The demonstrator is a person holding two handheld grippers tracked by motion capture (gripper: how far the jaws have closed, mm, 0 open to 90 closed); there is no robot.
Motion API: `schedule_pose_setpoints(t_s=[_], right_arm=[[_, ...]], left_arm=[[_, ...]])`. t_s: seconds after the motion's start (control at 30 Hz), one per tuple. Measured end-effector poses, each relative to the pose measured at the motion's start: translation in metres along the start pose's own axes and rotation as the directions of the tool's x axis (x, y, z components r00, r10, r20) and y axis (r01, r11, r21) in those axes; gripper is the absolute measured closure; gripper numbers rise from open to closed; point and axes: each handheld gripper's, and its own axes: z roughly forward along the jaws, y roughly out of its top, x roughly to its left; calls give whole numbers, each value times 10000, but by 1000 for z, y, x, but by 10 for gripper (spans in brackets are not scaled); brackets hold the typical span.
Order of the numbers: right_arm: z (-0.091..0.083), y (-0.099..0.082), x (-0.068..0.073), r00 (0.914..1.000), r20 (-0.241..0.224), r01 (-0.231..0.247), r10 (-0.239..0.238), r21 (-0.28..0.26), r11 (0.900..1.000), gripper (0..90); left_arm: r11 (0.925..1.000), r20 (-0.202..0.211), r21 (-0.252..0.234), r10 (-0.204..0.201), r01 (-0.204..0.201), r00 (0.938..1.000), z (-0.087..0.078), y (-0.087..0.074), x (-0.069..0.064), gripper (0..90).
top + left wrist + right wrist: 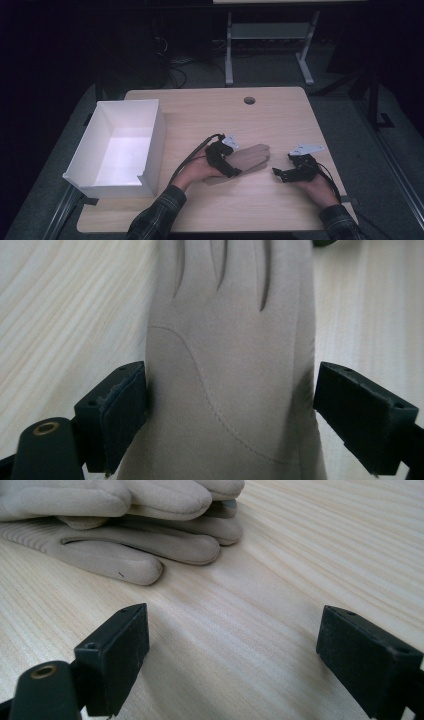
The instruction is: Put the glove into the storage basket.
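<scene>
Gloves: stacked at frame centre; not yet lifted
Left gripper: jaws wide, straddling gloves, no squeeze
Right gripper: wide, empty
Box: left, empty

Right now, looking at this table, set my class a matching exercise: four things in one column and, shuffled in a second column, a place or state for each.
Things
1. beige gloves
2. white box
3. left hand-held gripper
4. right hand-held gripper

Places or states
A. stands at the table's left edge
B. open over bare wood, the gloves ahead of it
C. lie stacked near the middle of the table
D. open, one jaw on each side of a glove's palm

Pairs: 1-C, 2-A, 3-D, 4-B
</scene>
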Motion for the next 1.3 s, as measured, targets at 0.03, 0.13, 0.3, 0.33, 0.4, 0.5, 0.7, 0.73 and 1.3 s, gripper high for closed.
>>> schedule_pose_setpoints(t_s=[0.03, 0.13, 0.3, 0.33, 0.4, 0.5, 0.7, 0.73, 1.3], right_arm=[[0, 0, 0, 10000, 0, 0, 0, 0, 10000, 129], [0, 0, 0, 10000, 10, -40, 40, 9, 10000, 129], [0, 0, 0, 10000, 16, -39, 39, 7, 10000, 129], [0, 0, 0, 10000, 16, -38, 38, 6, 10000, 129], [0, 0, 0, 10000, 16, -47, 47, 6, 10000, 129], [0, 0, 1, 10000, 26, -55, 55, 5, 10000, 129], [0, 0, 1, 9999, 23, -117, 117, -21, 9999, 129], [0, 0, 1, 9999, 23, -117, 117, -21, 9999, 129], [0, 0, 1, 10000, 32, -76, 76, 1, 10000, 129]], left_arm=[[10000, 0, 0, 0, 0, 10000, 0, 0, 0, 135], [9989, -306, 358, 300, -289, 9991, 6, 0, -5, 128], [9993, -321, 281, 254, -245, 9992, 8, -1, -7, 130], [9992, -345, 268, 316, -306, 9989, 7, -2, -7, 129], [9996, -356, 164, 218, -213, 9991, 7, -3, -8, 140], [9991, -332, 245, 354, -346, 9988, 5, -2, -9, 186], [9980, -114, 352, 533, -529, 9985, 1, 0, -16, 475], [9980, -114, 352, 533, -529, 9985, 1, 0, -16, 519], [9985, 229, 169, -515, 511, 9984, -11, 1, -11, 677]])
